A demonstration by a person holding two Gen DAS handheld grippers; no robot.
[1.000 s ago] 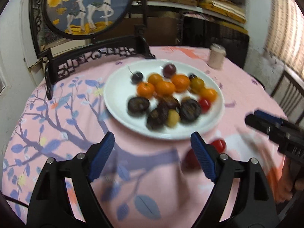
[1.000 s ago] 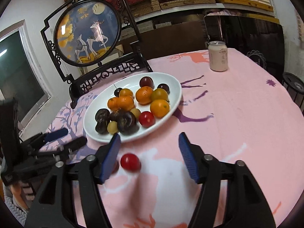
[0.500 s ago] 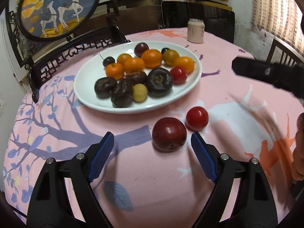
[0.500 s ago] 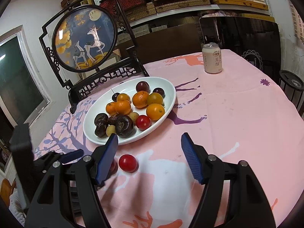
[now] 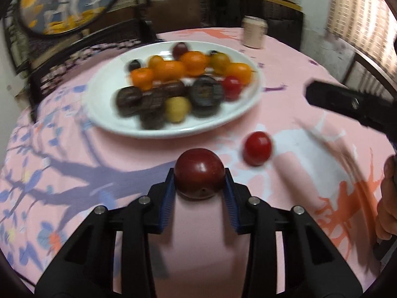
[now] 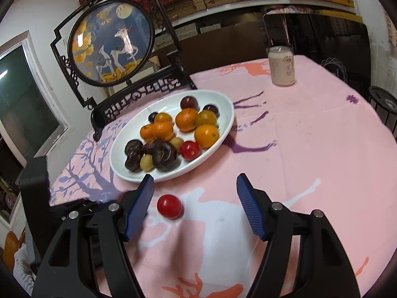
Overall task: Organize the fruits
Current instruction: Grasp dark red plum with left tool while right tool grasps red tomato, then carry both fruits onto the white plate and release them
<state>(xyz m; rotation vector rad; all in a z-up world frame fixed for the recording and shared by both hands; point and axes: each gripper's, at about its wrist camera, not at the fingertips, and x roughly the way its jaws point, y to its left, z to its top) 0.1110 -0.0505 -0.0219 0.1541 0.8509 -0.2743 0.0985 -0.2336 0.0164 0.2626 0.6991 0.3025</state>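
A dark red plum (image 5: 199, 171) sits on the pink tablecloth between the blue pads of my left gripper (image 5: 199, 173). The jaws are closing, and both pads touch its sides. A small red tomato (image 5: 256, 147) lies just right of the plum; in the right wrist view this tomato (image 6: 169, 206) rests on the cloth between the fingers of my right gripper (image 6: 194, 196), near the left pad. That gripper stands open and touches nothing. Behind them, a white oval plate (image 5: 104, 92) (image 6: 163, 104) holds several oranges, dark fruits, yellow fruits and a red tomato.
A pale drink can (image 6: 282, 65) (image 5: 254, 33) stands at the table's far side. A round deer picture in a black carved stand (image 6: 111, 42) is behind the plate. A person's hand (image 5: 387, 198) shows at the right edge. Pink cloth lies right of the plate.
My left gripper came down around the dark red plum and its wide-open jaws closed onto it. The right gripper and the small tomato stayed where they were.
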